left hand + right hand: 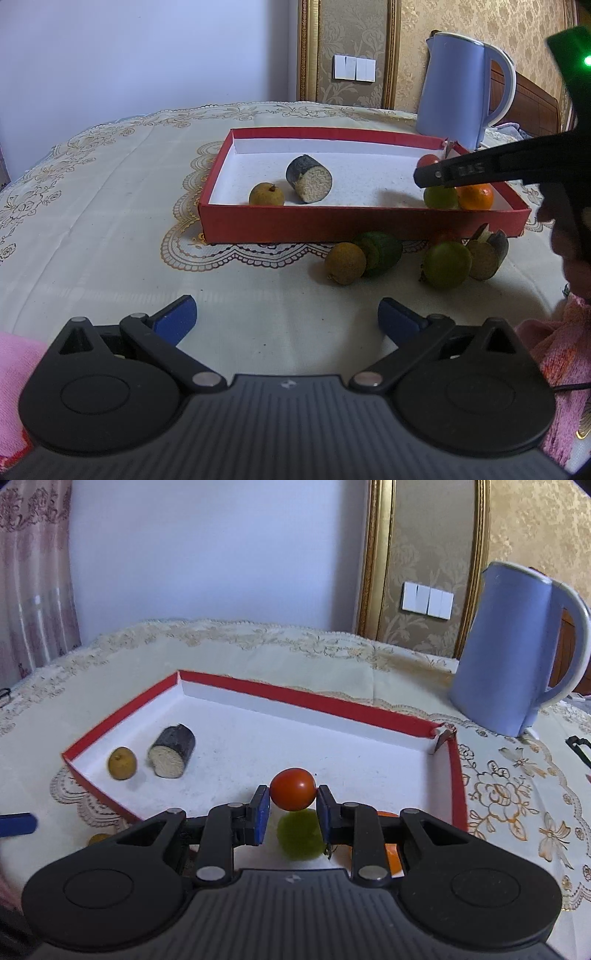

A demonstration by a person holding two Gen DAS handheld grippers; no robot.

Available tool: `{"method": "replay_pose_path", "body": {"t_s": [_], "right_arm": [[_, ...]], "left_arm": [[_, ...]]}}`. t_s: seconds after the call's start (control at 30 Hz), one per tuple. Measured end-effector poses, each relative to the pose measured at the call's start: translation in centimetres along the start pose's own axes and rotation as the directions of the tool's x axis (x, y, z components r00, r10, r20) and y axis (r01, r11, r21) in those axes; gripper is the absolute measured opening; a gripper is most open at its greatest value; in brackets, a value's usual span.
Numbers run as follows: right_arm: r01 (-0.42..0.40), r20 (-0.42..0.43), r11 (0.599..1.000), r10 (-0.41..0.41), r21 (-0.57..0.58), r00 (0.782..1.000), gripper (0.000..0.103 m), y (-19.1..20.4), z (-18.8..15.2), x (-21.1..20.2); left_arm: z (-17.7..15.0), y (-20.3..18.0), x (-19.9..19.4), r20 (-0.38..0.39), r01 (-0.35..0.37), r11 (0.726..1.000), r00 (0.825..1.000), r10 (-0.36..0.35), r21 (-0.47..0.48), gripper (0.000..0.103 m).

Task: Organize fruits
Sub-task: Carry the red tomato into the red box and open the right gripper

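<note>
My right gripper (292, 805) is shut on a small red tomato (293, 788), held above the inside of the red box (325, 703). Below it in the box lie a green fruit (299, 834) and an orange (388, 849). A yellow-brown fruit (122, 763) and a dark cut cylinder (172, 750) lie at the box's left end. In the left wrist view my left gripper (286, 321) stands open over the tablecloth, short of the red box (332, 221). Several fruits lie outside it: a yellow-brown fruit (345, 263), a green sliced piece (380, 253), a green fruit (447, 264) and a cut piece (485, 254).
A blue kettle (513, 650) stands behind the box's right end. The table carries a cream lace cloth (110, 206). A pink sleeve (565, 343) shows at the right edge of the left wrist view. A wall with switches is behind.
</note>
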State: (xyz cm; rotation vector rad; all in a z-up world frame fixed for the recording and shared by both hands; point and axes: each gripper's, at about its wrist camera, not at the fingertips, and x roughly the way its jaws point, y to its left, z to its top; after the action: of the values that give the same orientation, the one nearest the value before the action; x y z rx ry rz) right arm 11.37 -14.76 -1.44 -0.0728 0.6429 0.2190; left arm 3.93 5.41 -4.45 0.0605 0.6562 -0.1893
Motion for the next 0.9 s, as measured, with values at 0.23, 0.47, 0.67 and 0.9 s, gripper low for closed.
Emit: {"method": "replay_pose_path", "body": {"t_s": [0.23, 0.47, 0.67, 0.9], "right_arm": [[-0.040, -0.008, 0.998, 0.040, -0.041, 0.999, 0.027, 0.8, 1.1, 1.5], [-0.016, -0.035, 0.995, 0.012, -0.101, 0.999, 0.026, 2.0, 0.9, 2.8], [-0.045, -0.059, 0.992, 0.038, -0.122, 0.998, 0.028, 2.4, 1.4, 2.7], [0.042, 0.063, 0.996, -0.037, -0.083, 0.997, 0.060, -0.2, -1.8, -4.2]], "left_arm": [[0.0, -0.1, 0.0, -0.001, -0.002, 1.000, 1.000, 0.002, 0.001, 0.103], [0.0, -0.2, 0.0, -0.001, -0.004, 1.000, 1.000, 0.004, 0.003, 0.103], [0.0, -0.1, 0.0, 0.000, -0.002, 1.000, 1.000, 0.002, 0.001, 0.103], [0.0, -0.1, 0.0, 0.000, -0.001, 1.000, 1.000, 0.001, 0.000, 0.103]]}}
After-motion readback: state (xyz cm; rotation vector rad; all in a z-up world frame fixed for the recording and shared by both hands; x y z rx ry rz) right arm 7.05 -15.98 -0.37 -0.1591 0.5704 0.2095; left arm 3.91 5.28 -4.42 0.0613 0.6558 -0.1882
